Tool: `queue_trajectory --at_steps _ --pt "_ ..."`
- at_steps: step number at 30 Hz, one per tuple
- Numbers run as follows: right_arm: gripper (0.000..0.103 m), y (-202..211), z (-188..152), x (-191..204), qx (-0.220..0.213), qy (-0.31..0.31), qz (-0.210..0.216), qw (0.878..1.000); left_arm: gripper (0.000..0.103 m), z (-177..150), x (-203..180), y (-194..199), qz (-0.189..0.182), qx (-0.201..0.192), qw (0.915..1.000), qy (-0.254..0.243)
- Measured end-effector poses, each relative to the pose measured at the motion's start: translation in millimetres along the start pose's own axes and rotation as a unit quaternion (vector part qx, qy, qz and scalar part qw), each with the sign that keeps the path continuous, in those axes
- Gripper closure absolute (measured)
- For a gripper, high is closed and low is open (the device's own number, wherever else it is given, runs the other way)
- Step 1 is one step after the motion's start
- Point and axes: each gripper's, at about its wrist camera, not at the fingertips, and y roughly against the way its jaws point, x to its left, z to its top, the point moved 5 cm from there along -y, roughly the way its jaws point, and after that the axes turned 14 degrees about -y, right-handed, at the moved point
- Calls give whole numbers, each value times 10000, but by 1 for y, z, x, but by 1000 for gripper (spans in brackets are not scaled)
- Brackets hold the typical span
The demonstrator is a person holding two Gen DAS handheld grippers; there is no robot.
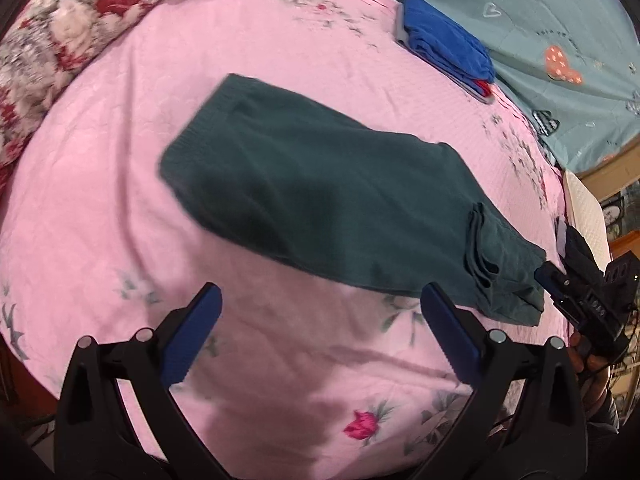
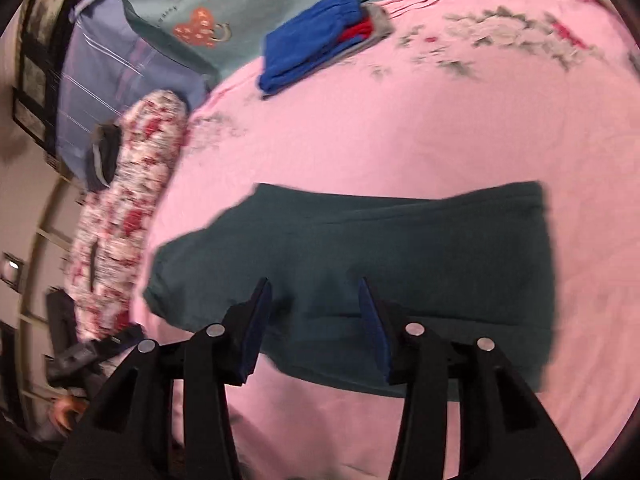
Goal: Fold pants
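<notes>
1. We are looking at the dark green pants [image 1: 320,204], which are lying folded into a long flat band across the middle of the pink floral bedspread [image 1: 280,80].
2. We are holding the left gripper [image 1: 320,300] wide open above the bedspread, just short of the pants' near edge; nothing is sitting between its blue pads.
3. We are holding the right gripper [image 2: 314,292] over the pants' near edge with its fingers spread apart, gripping nothing.
4. In the left wrist view, the right gripper is sitting at the narrow hem end of the pants.
5. A folded blue garment [image 2: 308,44] is resting on a small stack of clothes near the bedspread's far edge, well apart from the pants.
</notes>
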Motion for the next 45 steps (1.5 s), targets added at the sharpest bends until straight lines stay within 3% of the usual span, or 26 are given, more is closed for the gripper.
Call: queue_trajectory --at_steps 5,8,13,17,22,24,28,30,34,36,38,42,45 --pt "59 41 4 -42 -322 445 -708 9960 2 15 -60 -16 -333 12 9958 -857" --pt "59 66 8 -78 -475 303 -1070 9927 2 24 -109 -30 -681 49 9858 -1535" --pt "65 76 -2 -95 -345 601 -1014 9924 2 31 -190 -65 -919 111 9595 -2661" --pt "68 61 -5 -86 -258 1041 -771 9912 2 36 -223 -97 -895 325 9501 -2969" --pt "69 35 -10 -69 237 1806 -432 9823 2 35 -222 -118 -837 621 9541 -2807" --pt "76 23 -18 -72 643 2027 -407 9763 2 35 -219 -119 -749 651 9553 -2784" --pt "79 29 -47 -74 1509 2492 -54 9566 2 38 -207 -122 -603 739 9617 -2568" --pt "79 33 -58 -79 1715 2719 -154 9468 2 40 -203 -121 -590 758 9652 -2431" --pt "79 50 -16 -79 933 2106 119 9730 2 45 -202 -113 -572 659 9693 -2298" --pt "79 46 -5 -71 763 2325 91 9696 2 46 -203 -108 -546 609 9713 -2232" --pt "79 33 -4 -65 847 2721 -18 9585 2 45 -201 -104 -525 606 9719 -2213" --pt "79 8 -7 -64 1134 3655 -298 9234 2 42 -197 -96 -357 572 9730 -2209" --pt "79 8 -6 -64 1337 4062 -178 9037 2 40 -195 -89 -290 527 9754 -2120"
